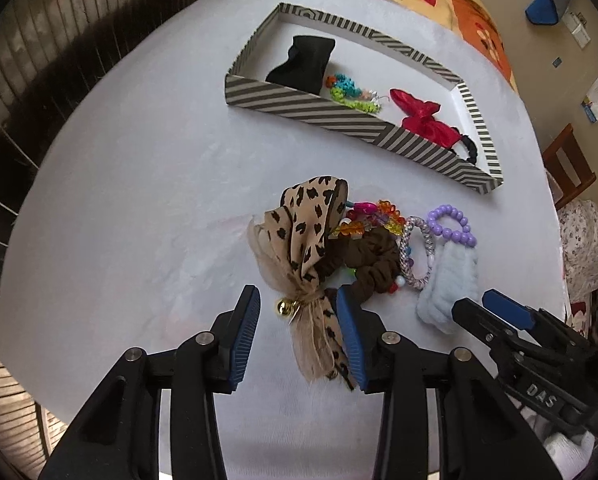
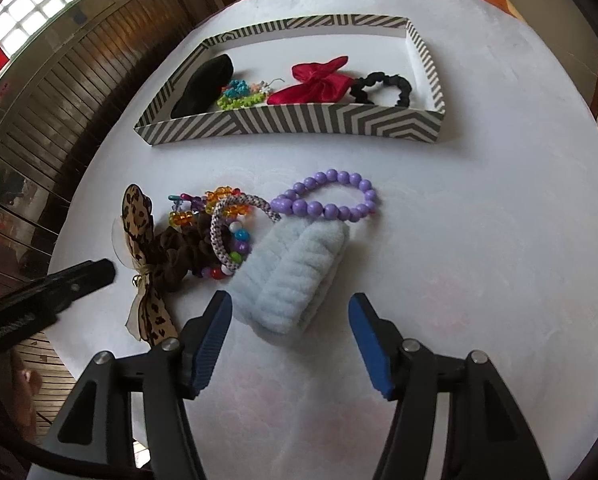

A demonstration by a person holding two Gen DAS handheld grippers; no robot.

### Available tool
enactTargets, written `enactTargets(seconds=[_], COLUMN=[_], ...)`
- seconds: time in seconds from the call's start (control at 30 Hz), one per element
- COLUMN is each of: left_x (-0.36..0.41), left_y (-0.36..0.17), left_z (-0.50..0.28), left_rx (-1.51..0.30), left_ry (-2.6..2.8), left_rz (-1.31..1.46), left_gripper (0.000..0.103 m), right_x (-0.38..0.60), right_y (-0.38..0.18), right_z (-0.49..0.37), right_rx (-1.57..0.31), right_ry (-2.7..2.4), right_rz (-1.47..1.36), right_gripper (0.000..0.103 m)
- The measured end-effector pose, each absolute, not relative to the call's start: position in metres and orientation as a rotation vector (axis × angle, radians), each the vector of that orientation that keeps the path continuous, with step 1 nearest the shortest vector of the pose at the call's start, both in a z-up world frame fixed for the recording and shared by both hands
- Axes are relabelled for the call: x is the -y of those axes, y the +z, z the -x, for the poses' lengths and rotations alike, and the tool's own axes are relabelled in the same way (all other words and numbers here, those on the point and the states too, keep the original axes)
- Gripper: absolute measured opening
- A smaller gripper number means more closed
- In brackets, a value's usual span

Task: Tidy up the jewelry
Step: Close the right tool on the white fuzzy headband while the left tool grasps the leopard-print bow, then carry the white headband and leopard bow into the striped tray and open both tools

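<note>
Jewelry and hair pieces heaped at centre frame on the white bench (image 1: 139,200), with a striped box (image 1: 339,118) beyond, toward the upper right of the left wrist view, already holding a black velvet piece (image 1: 301,65), a red bow (image 1: 417,114) and a black scrunchie (image 2: 381,86).

Leopard-print bow (image 1: 305,236) stretched from mid-frame down toward the lower centre of the left view, long axis running nearly along the reach of the left gripper (image 1: 299,328). Fingers parted wide and gripping nothing; tail of the bow and its small gold bell (image 1: 283,307) lying in the gap, hard against the right-hand finger (image 1: 349,336) (touching or merely overlapping, cannot tell).

Pale blue fluffy band (image 2: 291,276) just ahead of the right gripper (image 2: 291,340) in the right view, lower centre, long axis slanting from lower left up to upper right; fingers likewise spread and empty, near end of the band sitting close to the gap but not clearly inside it.

Purple bead bracelet (image 2: 331,196) touching the far edge of the band; brown scrunchie (image 2: 183,252), woven bangle (image 2: 235,216) and mixed coloured beads (image 2: 219,204) tangled between the two targets.

Probably a grasp on each side next: left nearer the bow, right nearer the band. Likely snag: bow tied up with the brown scrunchie, so apt to drag its neighbours.
</note>
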State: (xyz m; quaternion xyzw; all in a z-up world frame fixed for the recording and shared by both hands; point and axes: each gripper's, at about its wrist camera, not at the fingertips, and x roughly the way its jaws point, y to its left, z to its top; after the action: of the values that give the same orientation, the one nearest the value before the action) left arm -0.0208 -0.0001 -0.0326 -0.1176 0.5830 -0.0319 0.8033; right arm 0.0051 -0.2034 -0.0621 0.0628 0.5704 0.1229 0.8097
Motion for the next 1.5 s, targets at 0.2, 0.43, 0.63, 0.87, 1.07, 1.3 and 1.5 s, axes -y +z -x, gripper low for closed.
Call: enactTargets(seconds=[0.2,0.43,0.63,0.87,1.07,1.3,1.5], left_x=[0.016,0.019,0.011,-0.007,-0.024,-0.022,-0.014], left_y=[-0.046,-0.059,-0.059,-0.039,-0.019,0.01,0.029], left_z=[0.007,0.001,0.004,0.027,0.042,0.044,0.035], left_rx=[-1.264,-1.293,-1.287,-1.292,-1.266,-1.189,-1.148], left_ry=[-0.049,-0.055,-0.106,-0.136,-0.12,-0.123,-0.132], left_rz=[0.156,0.138,0.198,0.204,0.207,0.203,0.188], left_gripper=[0.031,0.03,0.009,0.007,0.006,0.006,0.007], right_x=[0.2,0.194,0.198,0.216,0.228,0.229,0.224], right_y=[-0.068,-0.079,-0.086,-0.079,-0.061,-0.03,-0.016], right_z=[-0.015,-0.026,-0.023,0.001,0.025,0.028,0.022], right_rx=[-1.225,-1.24,-1.234,-1.253,-1.222,-1.147,-1.115], right_ry=[0.253,0.245,0.296,0.378,0.398,0.401,0.402], right_rz=[-0.149,-0.15,-0.145,-0.157,-0.176,-0.17,-0.154], right_gripper=[0.068,0.068,0.04,0.03,0.03,0.03,0.03])
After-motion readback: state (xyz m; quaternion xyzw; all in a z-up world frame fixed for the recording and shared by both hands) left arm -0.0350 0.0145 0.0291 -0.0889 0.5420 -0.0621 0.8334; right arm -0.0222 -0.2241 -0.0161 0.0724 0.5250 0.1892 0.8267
